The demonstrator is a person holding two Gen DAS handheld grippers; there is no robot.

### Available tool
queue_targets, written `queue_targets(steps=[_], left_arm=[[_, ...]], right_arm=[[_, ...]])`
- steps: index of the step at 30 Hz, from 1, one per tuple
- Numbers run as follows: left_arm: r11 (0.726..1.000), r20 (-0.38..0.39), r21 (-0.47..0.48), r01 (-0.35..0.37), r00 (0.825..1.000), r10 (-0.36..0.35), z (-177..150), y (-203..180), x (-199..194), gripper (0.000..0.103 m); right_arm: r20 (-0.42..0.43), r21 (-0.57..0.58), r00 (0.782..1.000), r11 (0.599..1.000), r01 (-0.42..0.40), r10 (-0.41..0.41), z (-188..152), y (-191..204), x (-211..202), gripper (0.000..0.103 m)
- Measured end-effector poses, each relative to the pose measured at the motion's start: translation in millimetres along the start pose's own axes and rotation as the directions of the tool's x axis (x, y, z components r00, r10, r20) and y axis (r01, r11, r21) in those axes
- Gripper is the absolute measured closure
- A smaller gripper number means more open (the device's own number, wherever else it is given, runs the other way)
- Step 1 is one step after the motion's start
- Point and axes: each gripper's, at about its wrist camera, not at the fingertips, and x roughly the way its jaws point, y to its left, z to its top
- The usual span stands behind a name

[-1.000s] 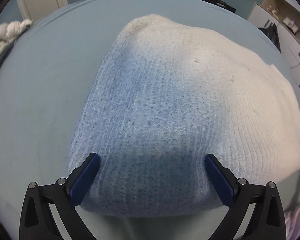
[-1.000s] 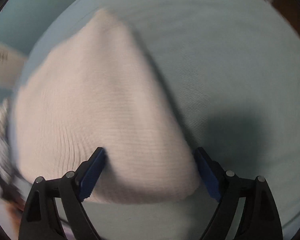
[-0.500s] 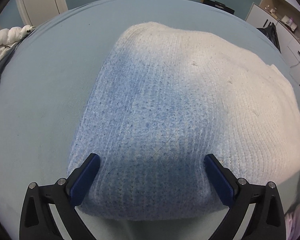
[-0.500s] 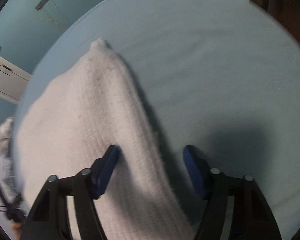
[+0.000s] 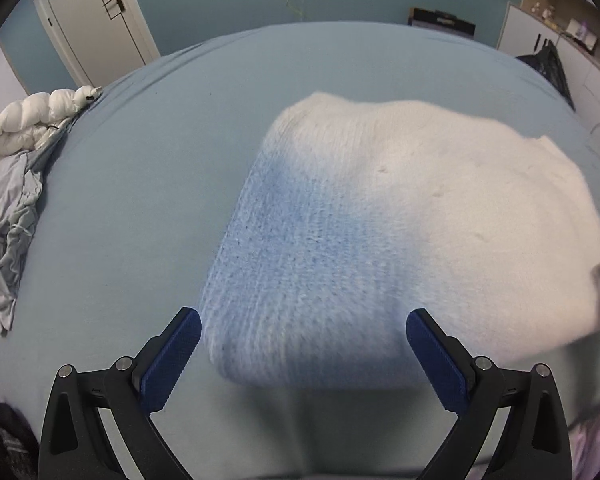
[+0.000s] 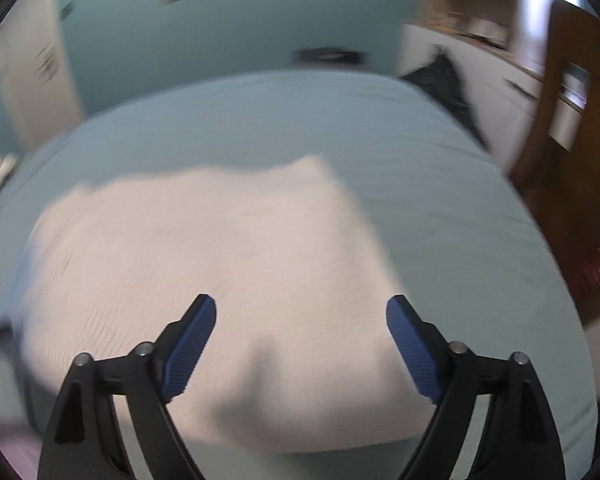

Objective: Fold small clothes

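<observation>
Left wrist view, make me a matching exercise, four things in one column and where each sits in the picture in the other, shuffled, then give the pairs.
Things:
1. sweater
2. white puffy jacket
3. door
4. black bag

Places:
A. upper left, behind the bed
B. far right edge of the bed, by the white cabinets
C. middle of the bed, ahead of the open left gripper
D. left edge of the bed, above a crumpled grey garment

Pairs: 1-C, 2-D, 3-A, 4-B
</observation>
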Motion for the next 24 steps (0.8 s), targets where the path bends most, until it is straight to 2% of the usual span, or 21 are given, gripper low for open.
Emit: queue_targets(steps=[3,5,8,11,12,14,16,17,19,20,21,22,24], left_arm=[[1.000,0.019,-0.001,0.012,1.000,-0.012,-6.7,-1.2,-17.3,0.000],[1.000,0.037,0.002,0.001,0.999,-0.001,-15.4,-1.4,-26.6,0.000],[1.000,0.077,-0.029,0.008,0.997,-0.006,-23.9,4.5,-43.0,0.000],[0.993,0.105,-0.109,0.044,0.994,-0.033,-33.3,13.5,-60.1,0.000],[0.990,0.113,-0.132,0.046,0.993,-0.031,-36.2,15.1,-63.2,0.000],[0.989,0.127,-0.146,0.024,0.992,-0.006,-40.9,14.4,-65.8,0.000],[0.992,0.154,-0.127,0.002,0.988,0.018,-42.5,10.9,-63.5,0.000],[0.994,0.177,-0.108,-0.012,0.984,0.031,-43.2,8.4,-60.7,0.000],[0.996,0.224,-0.056,-0.072,0.971,0.083,-45.7,1.1,-54.6,0.000],[0.994,0.239,-0.021,-0.109,0.965,0.111,-46.8,-3.8,-50.5,0.000],[0.993,0.246,0.010,-0.122,0.962,0.116,-47.0,-7.5,-47.2,0.000],[0.992,0.246,0.030,-0.121,0.963,0.110,-47.3,-10.0,-46.2,0.000],[0.993,0.245,0.062,-0.097,0.966,0.079,-45.1,-14.3,-44.1,0.000]], right_arm=[[-0.187,-0.022,0.982,1.000,-0.007,0.003,-34.1,-8.8,38.5,0.018],[-0.177,0.046,0.983,0.998,-0.045,0.052,-42.0,-17.5,34.7,0.018],[-0.202,0.195,0.978,0.981,-0.014,0.054,-41.9,-50.8,-1.3,0.018],[-0.075,0.369,0.980,0.918,-0.143,0.183,-50.2,-83.2,-55.9,0.018],[-0.033,0.392,0.977,0.902,-0.181,0.210,-53.2,-83.6,-73.0,0.018],[0.056,0.417,0.974,0.881,-0.222,0.219,-68.5,-90.7,-107.6,0.017],[0.131,0.440,0.979,0.876,-0.197,0.155,-88.0,-95.7,-141.2,0.000],[0.161,0.454,0.980,0.873,-0.176,0.114,-93.0,-103.3,-148.3,0.001],[0.203,0.465,0.978,0.873,-0.146,0.055,-76.2,-109.3,-139.2,0.001],[0.229,0.459,0.973,0.879,-0.126,0.020,-78.9,-106.9,-143.0,0.001],[0.246,0.441,0.969,0.892,-0.102,-0.011,-68.2,-105.8,-137.6,0.001],[0.258,0.419,0.965,0.905,-0.081,-0.034,-44.2,-81.1,-133.9,0.001],[0.281,0.367,0.957,0.929,-0.041,-0.069,-38.4,-69.1,-124.2,0.001]])
